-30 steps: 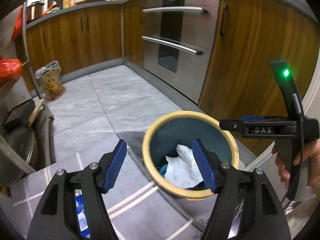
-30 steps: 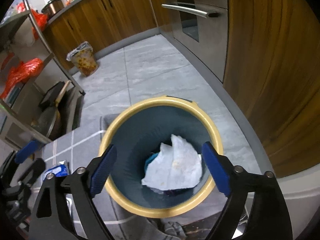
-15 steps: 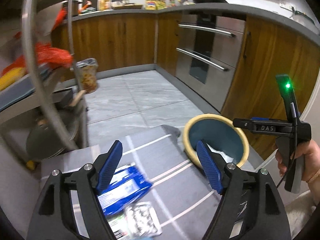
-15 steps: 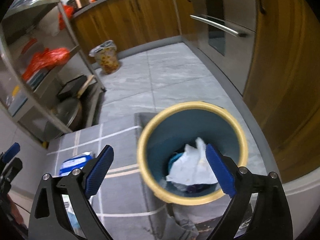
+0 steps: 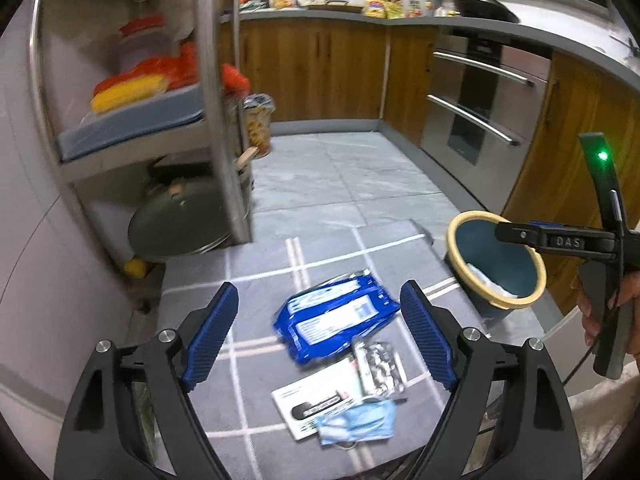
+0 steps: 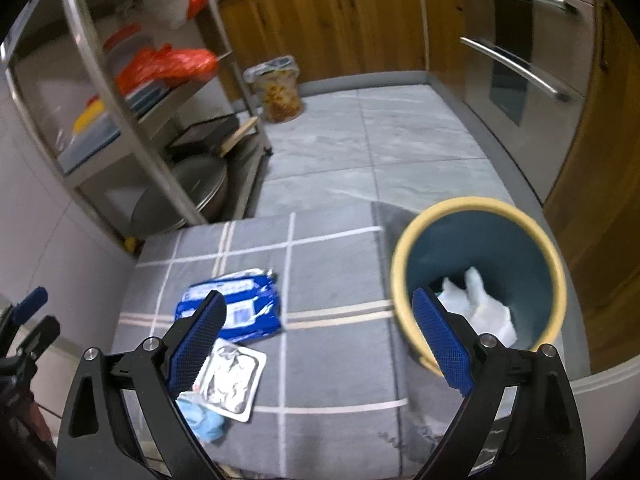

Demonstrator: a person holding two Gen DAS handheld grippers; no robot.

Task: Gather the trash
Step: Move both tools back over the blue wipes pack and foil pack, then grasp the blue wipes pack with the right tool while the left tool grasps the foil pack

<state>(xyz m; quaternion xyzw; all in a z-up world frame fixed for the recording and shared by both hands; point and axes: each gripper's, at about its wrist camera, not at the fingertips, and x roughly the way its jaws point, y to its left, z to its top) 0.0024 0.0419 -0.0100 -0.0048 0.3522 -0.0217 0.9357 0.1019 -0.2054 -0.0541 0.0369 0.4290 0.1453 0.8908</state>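
Note:
A blue wet-wipe packet [image 5: 336, 316] [image 6: 236, 304], a silver blister pack [image 5: 378, 366] [image 6: 230, 380], a white leaflet [image 5: 316, 398] and a light blue face mask [image 5: 356, 420] [image 6: 204, 416] lie on a grey checked cloth-covered table [image 5: 260, 280] [image 6: 332, 264]. A blue bin with a yellow rim [image 5: 496, 264] [image 6: 480, 280] stands at the table's right and holds white crumpled paper [image 6: 480, 308]. My left gripper [image 5: 320, 332] is open and empty above the packet. My right gripper [image 6: 320, 336] is open and empty, between the trash and the bin.
A steel shelf rack [image 5: 216, 100] [image 6: 120, 100] with pans and red bags stands to the left. Wooden cabinets and an oven [image 5: 480, 112] line the far side. A second lined bin [image 5: 258, 124] [image 6: 278, 88] stands on the tiled floor.
Both grippers have swung left, away from over the bin and toward the table. The trash on the cloth has come into view. Both stay open and empty.

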